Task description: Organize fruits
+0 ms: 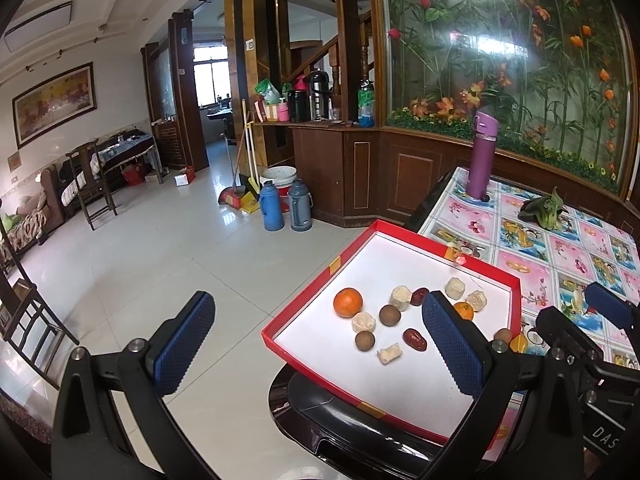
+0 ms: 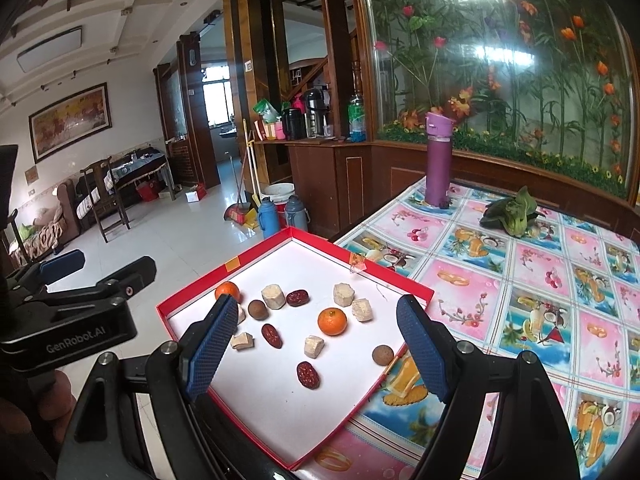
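Observation:
A shallow red box (image 1: 380, 384) (image 2: 280, 412) with a white floor lies on the table corner. In it are two oranges (image 1: 348, 302) (image 2: 332, 321), brown longans (image 1: 389, 315) (image 2: 257, 309), red dates (image 1: 415, 339) (image 2: 308, 375) and several pale chunks (image 1: 401, 297) (image 2: 274, 296). My left gripper (image 1: 320, 344) hovers open over the box's near left corner, its right finger hiding part of the smaller orange. My right gripper (image 2: 318, 346) is open above the box's near side, with the smaller orange ahead between its fingers. Neither holds anything.
The table (image 1: 560, 248) (image 2: 520, 280) has a colourful fruit-print cloth. A purple bottle (image 1: 482, 156) (image 2: 438, 164) and a leafy green vegetable (image 1: 546, 208) (image 2: 510, 212) stand at its far side. The box overhangs the table edge above a tiled floor (image 1: 180, 248).

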`<action>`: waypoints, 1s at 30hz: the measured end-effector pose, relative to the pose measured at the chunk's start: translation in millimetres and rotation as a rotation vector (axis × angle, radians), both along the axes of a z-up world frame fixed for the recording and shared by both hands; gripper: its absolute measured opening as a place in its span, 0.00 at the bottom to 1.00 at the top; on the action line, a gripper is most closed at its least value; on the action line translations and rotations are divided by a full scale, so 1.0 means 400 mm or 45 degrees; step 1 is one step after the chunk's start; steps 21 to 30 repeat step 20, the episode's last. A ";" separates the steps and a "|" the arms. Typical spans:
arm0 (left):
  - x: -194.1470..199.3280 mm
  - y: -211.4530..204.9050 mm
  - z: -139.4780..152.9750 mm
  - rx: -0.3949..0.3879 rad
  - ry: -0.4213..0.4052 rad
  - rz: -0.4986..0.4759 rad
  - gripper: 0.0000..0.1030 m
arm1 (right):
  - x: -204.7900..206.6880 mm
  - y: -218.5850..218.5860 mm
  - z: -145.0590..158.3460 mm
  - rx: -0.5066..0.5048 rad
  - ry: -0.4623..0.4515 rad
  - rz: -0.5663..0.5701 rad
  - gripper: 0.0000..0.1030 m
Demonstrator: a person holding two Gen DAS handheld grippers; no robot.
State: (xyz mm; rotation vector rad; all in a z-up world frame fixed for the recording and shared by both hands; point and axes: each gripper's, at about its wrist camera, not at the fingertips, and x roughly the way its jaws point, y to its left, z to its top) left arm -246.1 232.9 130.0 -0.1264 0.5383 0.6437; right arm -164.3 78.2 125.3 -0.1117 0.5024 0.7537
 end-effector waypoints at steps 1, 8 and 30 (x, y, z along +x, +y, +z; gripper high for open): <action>0.001 0.002 0.003 -0.001 0.000 -0.004 1.00 | -0.002 0.002 0.001 -0.002 -0.006 0.003 0.79; -0.001 0.003 0.006 -0.016 -0.003 0.001 1.00 | -0.004 0.008 0.005 -0.006 -0.014 0.011 0.79; 0.008 0.003 0.013 -0.011 -0.012 -0.028 1.00 | 0.008 0.027 0.008 -0.002 0.003 0.026 0.79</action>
